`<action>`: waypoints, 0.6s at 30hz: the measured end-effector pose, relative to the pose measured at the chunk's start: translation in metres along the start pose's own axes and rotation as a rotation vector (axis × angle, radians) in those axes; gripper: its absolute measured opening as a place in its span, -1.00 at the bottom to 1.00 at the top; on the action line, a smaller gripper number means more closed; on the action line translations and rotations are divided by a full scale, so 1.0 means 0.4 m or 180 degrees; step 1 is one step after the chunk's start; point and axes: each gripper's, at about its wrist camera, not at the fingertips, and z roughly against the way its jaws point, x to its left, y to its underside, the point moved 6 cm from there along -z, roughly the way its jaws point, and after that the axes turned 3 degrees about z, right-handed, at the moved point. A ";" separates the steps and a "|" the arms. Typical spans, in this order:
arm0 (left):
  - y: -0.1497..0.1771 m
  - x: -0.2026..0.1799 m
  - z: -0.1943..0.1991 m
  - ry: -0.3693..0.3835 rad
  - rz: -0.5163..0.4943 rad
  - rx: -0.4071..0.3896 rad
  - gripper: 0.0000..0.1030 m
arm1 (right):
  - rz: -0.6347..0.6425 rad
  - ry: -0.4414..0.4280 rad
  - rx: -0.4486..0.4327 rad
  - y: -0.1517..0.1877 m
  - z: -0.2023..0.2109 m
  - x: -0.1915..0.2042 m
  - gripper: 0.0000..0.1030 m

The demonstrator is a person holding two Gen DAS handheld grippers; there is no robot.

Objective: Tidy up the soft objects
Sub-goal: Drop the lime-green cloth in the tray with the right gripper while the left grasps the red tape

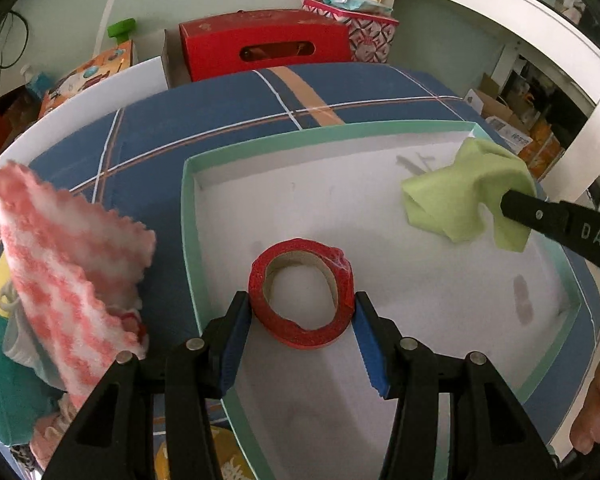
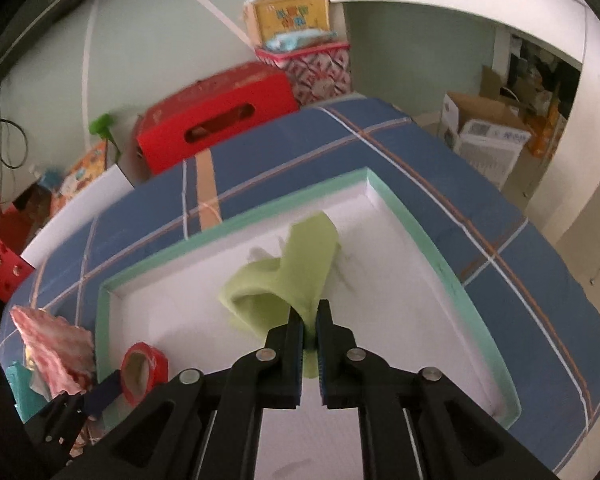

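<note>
- Two tools loaded: left tool (image 1: 302,312) clamps red tape (image 1: 301,292), right tool (image 2: 309,322) pinches green cloth (image 2: 288,276), both over the tray (image 1: 188,216).
- Cloth: light, limp, droops; best pinched at a bunched fold.
- Tape: stiff ring, squeezed across the rim.

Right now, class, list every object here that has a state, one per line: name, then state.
Left gripper: shut on the red tape roll, over the tray.
Right gripper: shut on the green cloth, bunched, over the tray.
Green-rimmed tray: open-topped.
Pink striped cloth: crumpled, outside the tray.
</note>
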 end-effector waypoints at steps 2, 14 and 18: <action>0.001 -0.004 -0.001 -0.0039 -0.0053 0.0011 0.03 | 0.0041 0.0023 0.0033 0.006 -0.002 0.002 -0.84; -0.004 -0.018 0.044 0.0113 0.0027 0.0003 0.35 | 0.0272 0.0085 0.0067 0.021 0.042 0.015 -0.74; -0.011 -0.006 0.078 0.0047 0.0084 -0.0088 0.51 | 0.0310 0.0096 -0.0038 0.013 0.079 0.016 -0.54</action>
